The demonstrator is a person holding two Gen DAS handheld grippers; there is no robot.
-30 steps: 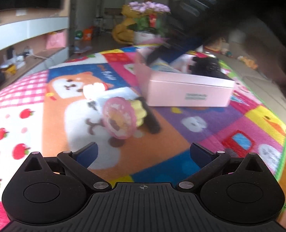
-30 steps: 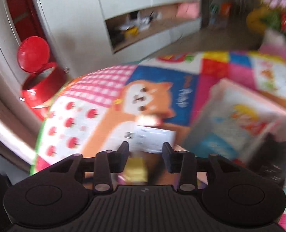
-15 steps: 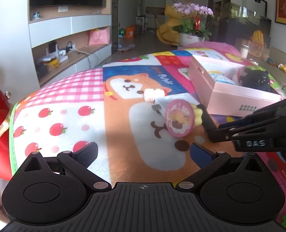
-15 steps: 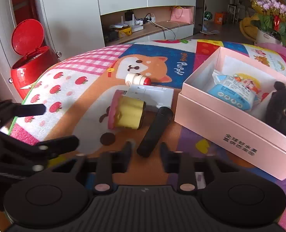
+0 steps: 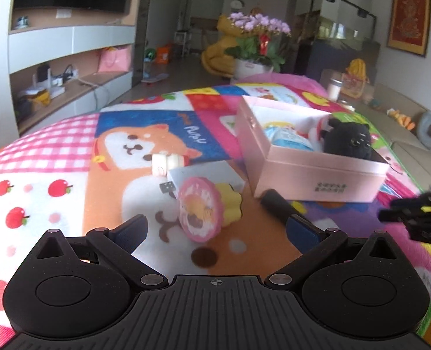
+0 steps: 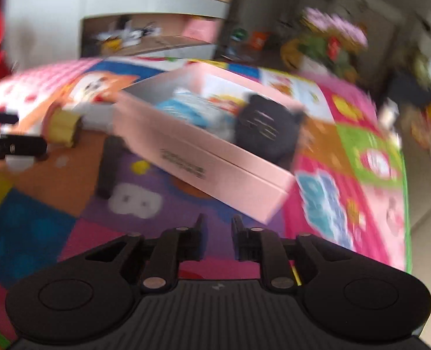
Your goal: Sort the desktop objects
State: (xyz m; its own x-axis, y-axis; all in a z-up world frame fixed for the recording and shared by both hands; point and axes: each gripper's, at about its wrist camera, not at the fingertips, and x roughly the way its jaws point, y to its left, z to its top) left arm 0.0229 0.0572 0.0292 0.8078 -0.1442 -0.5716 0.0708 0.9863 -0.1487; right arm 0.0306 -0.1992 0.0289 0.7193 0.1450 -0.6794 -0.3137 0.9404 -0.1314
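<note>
The left gripper (image 5: pixel 215 227) hangs with its 2 fingers spread wide, empty, just above the toy cupcake (image 5: pixel 206 210) lying on its side on the cartoon mat (image 5: pixel 69 175). Beside it lie a black cylinder (image 5: pixel 276 207) and the pink box (image 5: pixel 317 172) holding a black plush (image 5: pixel 349 141). The right gripper (image 6: pixel 216 227), fingers narrowly parted and empty, faces the box's corner.

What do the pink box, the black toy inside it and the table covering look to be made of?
Pink box: likely stiff paperboard with a smooth, faintly satin finish; its walls are thin and straight, with crisp corners and small printed text. Black toy: looks like plush fabric, matte, fuzzy and rounded. Table covering: seems to be soft printed fleece or cloth; its cartoon print has slightly fuzzy edges and no glare.
</note>
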